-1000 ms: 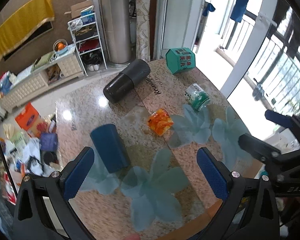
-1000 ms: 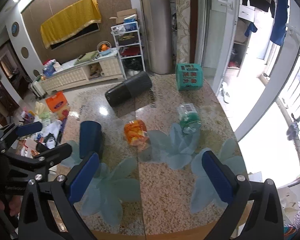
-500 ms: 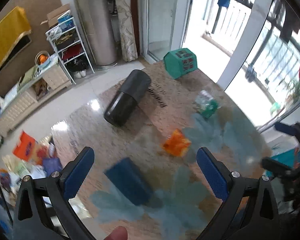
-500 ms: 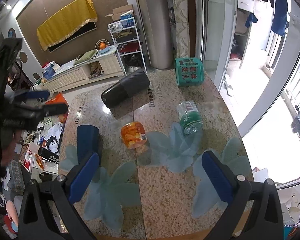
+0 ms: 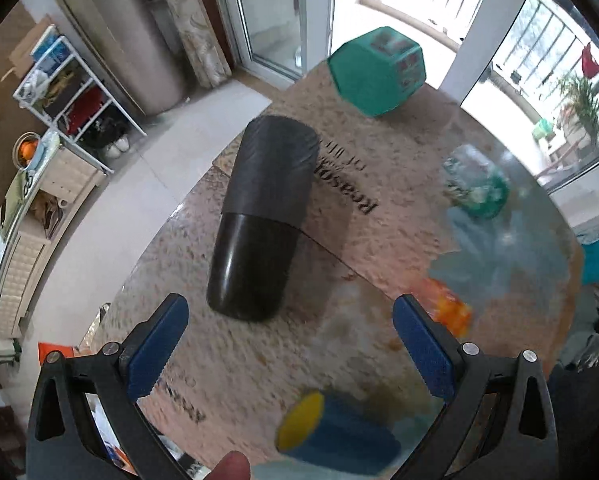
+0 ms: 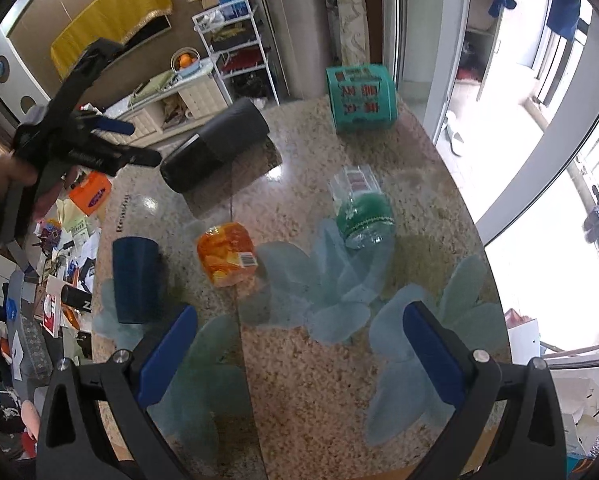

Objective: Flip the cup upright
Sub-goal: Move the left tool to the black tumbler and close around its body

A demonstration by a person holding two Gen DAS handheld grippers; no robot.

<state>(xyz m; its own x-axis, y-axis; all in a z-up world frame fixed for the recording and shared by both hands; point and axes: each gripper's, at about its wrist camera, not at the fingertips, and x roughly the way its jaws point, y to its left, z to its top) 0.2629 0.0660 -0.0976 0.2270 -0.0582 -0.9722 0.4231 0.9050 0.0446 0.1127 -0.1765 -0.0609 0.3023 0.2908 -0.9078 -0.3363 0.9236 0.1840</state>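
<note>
A dark blue cup (image 6: 135, 278) lies on its side at the left of the granite table (image 6: 299, 380). In the left wrist view it (image 5: 339, 436) is blurred at the bottom, its yellow inside facing left. My left gripper (image 5: 291, 348) is open and empty, high above the table, with the cup below and just behind its fingertips; it also shows in the right wrist view (image 6: 131, 140). My right gripper (image 6: 303, 348) is open and empty over the table's near part.
A big black cylinder (image 5: 259, 220) lies on its side past the left gripper. An orange packet (image 6: 225, 254), a green-capped clear jar (image 6: 361, 208) and a teal box (image 6: 361, 98) sit on the table. The table's left edge drops to a cluttered floor.
My left gripper has risen and swung forward over the table, so the blue cup has slid to the bottom of its view. The right gripper has lifted slightly.
</note>
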